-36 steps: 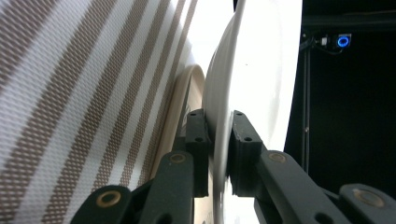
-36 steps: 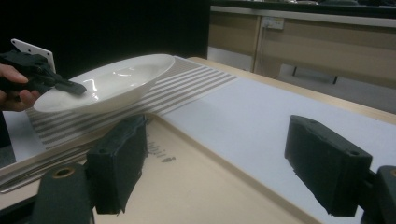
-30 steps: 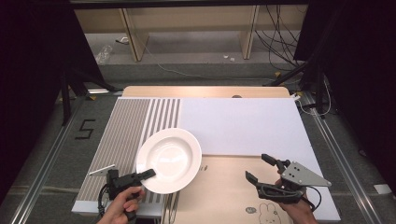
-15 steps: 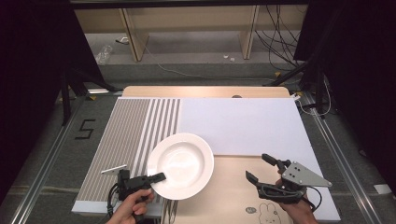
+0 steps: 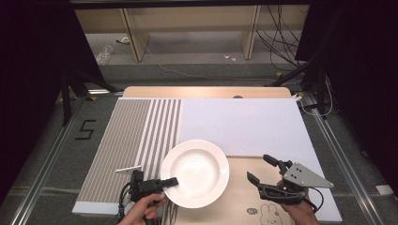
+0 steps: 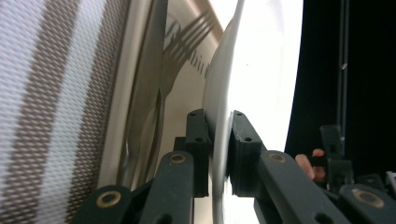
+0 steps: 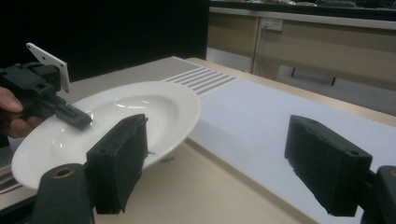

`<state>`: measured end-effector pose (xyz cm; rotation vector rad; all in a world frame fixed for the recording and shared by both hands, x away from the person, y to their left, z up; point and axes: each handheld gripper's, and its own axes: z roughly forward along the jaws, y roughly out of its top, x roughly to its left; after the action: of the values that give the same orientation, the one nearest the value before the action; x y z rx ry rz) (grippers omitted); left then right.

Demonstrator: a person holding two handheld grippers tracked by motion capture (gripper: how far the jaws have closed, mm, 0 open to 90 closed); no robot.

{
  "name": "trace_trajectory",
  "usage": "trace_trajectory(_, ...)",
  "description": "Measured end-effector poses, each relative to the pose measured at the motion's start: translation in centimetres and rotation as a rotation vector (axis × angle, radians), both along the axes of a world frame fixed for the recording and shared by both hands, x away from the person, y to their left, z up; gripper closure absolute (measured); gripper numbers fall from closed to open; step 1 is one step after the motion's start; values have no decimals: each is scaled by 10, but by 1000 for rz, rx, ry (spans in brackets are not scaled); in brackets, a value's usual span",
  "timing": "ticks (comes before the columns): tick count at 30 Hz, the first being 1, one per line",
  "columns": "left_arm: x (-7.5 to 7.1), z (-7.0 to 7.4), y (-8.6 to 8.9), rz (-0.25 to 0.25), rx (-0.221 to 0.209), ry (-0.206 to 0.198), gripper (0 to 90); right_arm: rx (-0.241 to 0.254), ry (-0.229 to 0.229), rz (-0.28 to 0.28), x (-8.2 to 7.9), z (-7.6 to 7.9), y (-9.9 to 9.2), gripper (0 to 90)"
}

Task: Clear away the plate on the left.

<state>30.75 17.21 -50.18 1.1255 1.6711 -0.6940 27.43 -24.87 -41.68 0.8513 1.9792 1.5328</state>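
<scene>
White plate [image 5: 195,172] sits near the front edge of the table [image 5: 206,92], partly over the striped mat [image 5: 126,140] and partly over the bare wood strip in front of the white sheet [image 5: 244,124]. In the right gripper view the plate [image 7: 116,121] is lifted off the surface, tilted, shadow under it.

Left gripper [image 5: 171,182] is clamped on the plate's near-left rim. Left gripper view: both black pads [image 6: 242,149] pinch the rim edge-on, plate [image 6: 252,70] running up between them. The person's left hand [image 5: 143,211] wraps the handle at the bottom edge.

Right gripper [image 5: 262,168] sits right of the plate, apart from it, jaws spread wide, nothing between them. Right gripper view confirms: 2 pads [image 7: 119,158] far apart, the gap between them bare, gripper midpoint [image 7: 224,172] over the wood. Grey 3-cornered plate on top of it.

Writing: a "5" marked on the floor [image 5: 85,130] left of the table. Rabbit outline drawing [image 5: 267,212] printed on the wood strip by the right hand, small print beside it too small to read. Left gripper view shows a fork silhouette [image 6: 180,46] and some letters printed on the wood, cut off by the plate, not readable.
</scene>
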Motion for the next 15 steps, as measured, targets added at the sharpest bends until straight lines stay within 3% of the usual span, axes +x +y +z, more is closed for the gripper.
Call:
trace_trajectory(6,-1,-2,-15,-55,10,7,804,0,1,0,0,0,0,220)
trace_trajectory(11,-1,-2,-25,-73,-13,21,814,2,0,-3,0,0,-1,220)
trace_trajectory(15,0,1,-30,-80,13,2,815,4,0,-6,0,1,-2,219)
